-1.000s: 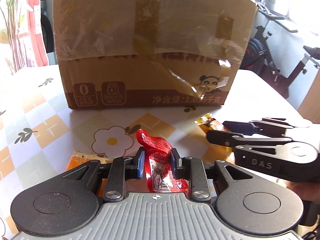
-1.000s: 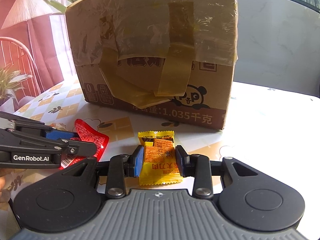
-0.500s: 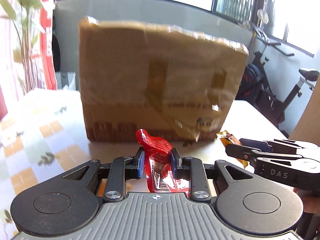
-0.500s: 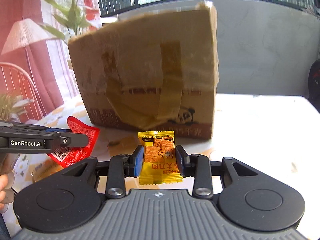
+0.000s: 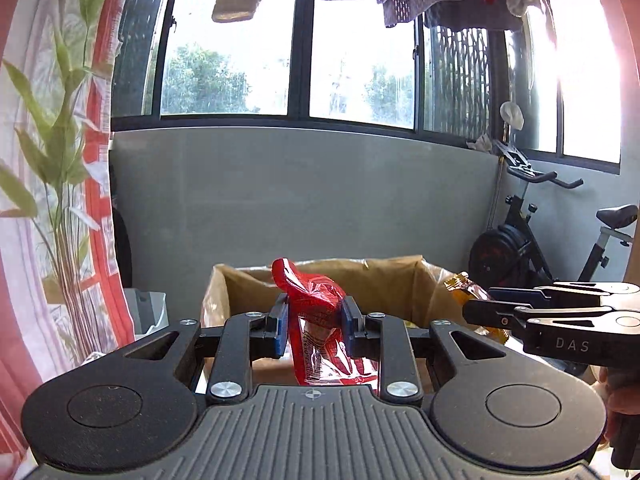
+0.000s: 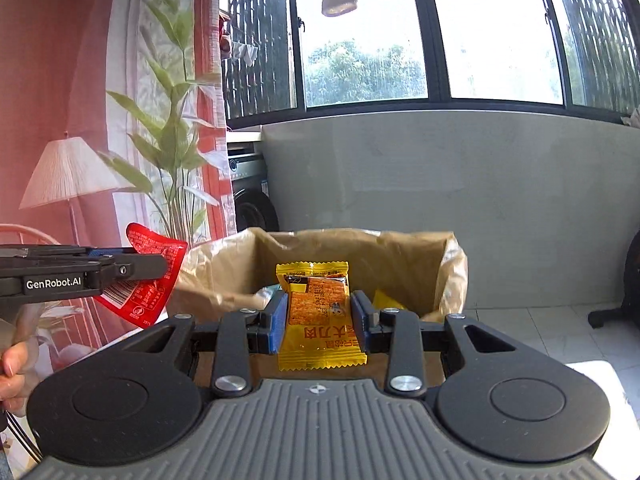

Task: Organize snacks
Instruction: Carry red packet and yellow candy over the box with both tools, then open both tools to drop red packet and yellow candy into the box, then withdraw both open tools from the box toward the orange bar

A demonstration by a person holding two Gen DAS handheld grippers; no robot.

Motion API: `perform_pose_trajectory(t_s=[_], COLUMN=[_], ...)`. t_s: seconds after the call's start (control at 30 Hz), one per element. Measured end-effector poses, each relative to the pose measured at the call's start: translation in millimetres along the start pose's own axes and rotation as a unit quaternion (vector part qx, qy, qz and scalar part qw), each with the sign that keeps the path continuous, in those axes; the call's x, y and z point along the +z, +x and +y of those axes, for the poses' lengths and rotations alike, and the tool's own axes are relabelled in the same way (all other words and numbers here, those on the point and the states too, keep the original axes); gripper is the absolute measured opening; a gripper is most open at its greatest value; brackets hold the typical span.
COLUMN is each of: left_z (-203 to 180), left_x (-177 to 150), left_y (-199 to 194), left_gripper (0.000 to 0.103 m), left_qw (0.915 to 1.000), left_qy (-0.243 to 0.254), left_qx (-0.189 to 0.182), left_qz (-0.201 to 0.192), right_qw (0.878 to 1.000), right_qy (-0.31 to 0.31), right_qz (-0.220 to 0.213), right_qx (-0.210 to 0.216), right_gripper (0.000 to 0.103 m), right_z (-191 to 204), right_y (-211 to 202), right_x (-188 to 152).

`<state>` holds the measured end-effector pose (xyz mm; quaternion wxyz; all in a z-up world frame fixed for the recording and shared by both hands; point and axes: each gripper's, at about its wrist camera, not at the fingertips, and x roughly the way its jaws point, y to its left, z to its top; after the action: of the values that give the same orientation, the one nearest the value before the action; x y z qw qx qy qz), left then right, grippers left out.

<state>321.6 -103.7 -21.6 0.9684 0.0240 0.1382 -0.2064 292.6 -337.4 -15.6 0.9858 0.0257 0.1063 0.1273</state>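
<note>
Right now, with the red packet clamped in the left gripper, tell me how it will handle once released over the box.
The red packet looks floppy: its top curls over above the left gripper. Its glossy film is probably slippery. It seems light, so it would likely flutter into the cardboard box rather than drop straight.

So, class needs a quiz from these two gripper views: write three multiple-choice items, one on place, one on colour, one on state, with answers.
1. Where is the open cardboard box?
A. Ahead of both grippers
B. On a chair
C. Hanging from the window

2. What colour is the snack packet in the left gripper?
A. Green
B. Red
C. White

3. The right gripper is:
A. Open, empty
B. Lying in the box
C. Shut on the yellow packet

Answers: A, its rim shows beyond both; B, red wrapper; C, fingers press its sides.
</note>
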Motion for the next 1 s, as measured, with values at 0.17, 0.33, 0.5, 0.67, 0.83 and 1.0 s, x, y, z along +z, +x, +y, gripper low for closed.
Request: perform_pose_trajectory(t_s=[0.17, 0.33, 0.5, 0.67, 0.83, 1.0], left_z=[9.1, 13.4, 22.8, 34.0, 38.4, 40.2], left_x=[22.2, 22.6, 15.5, 15.1, 5.5, -10.0], left_y=[41.3, 79.1, 92.0, 77.3, 53.2, 25.0], left_gripper=[0.028, 0.028, 0.054, 0.056, 0.059, 0.060], left_qw=[0.9998, 0.9992, 0.9968, 0.9963, 0.9955, 0.9942], left_qy=[-0.015, -0.013, -0.029, -0.031, -0.019, -0.009], left_qx=[0.006, 0.004, 0.020, 0.021, 0.018, 0.014], left_qz=[0.010, 0.037, 0.072, 0.077, 0.091, 0.106], right_qw=[0.999, 0.998, 0.995, 0.995, 0.996, 0.996], right_qy=[-0.007, -0.004, 0.006, 0.011, 0.012, 0.011], right_qz=[0.012, 0.046, 0.078, 0.076, 0.075, 0.070], right_qx=[-0.031, -0.051, -0.059, -0.062, -0.054, -0.054], right_gripper=[0.036, 0.037, 0.045, 0.051, 0.053, 0.060], right_z=[-13.8, -24.4, -31.4, -32.0, -20.9, -8.5], right_y=[44.3, 72.7, 80.1, 67.6, 45.8, 20.9], right_x=[17.4, 15.5, 6.7, 6.7, 2.0, -5.0])
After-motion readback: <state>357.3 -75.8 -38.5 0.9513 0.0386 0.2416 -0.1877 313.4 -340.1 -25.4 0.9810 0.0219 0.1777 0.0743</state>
